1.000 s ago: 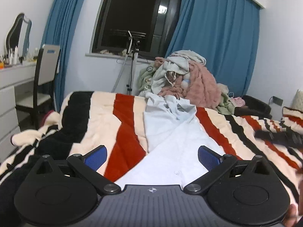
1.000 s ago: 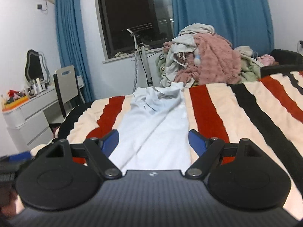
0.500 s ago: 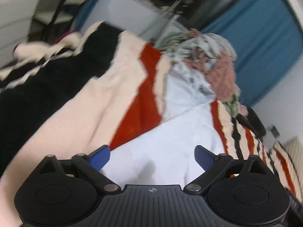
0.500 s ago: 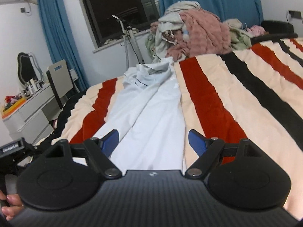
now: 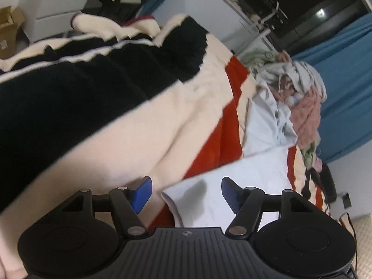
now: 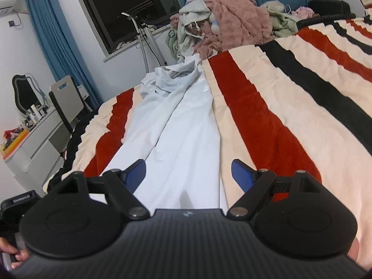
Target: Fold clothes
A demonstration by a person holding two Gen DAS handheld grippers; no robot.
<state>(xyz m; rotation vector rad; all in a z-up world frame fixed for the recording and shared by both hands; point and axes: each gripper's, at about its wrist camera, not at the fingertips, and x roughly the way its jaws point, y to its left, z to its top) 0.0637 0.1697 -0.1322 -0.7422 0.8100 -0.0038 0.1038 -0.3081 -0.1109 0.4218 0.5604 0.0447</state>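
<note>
A pale blue shirt (image 6: pixel 183 125) lies stretched lengthwise on a striped blanket, its collar end bunched at the far side. My right gripper (image 6: pixel 188 173) is open, low over the shirt's near hem, straddling its right part. In the left wrist view the shirt (image 5: pixel 255 169) shows with a near corner (image 5: pixel 169 195) between the fingers. My left gripper (image 5: pixel 184 191) is open and partly narrowed, tilted, close above that corner. Neither holds cloth.
The red, cream and black striped blanket (image 6: pixel 290 97) covers the bed. A heap of unfolded clothes (image 6: pixel 223 21) lies at the far end. A white dresser (image 6: pixel 34 144), a chair (image 6: pixel 67 100) and a metal stand (image 6: pixel 144 37) stand at the left by the window.
My left gripper has tilted and dropped toward the shirt's near corner, and its fingers have come closer together. My right gripper has lowered and moved forward over the hem.
</note>
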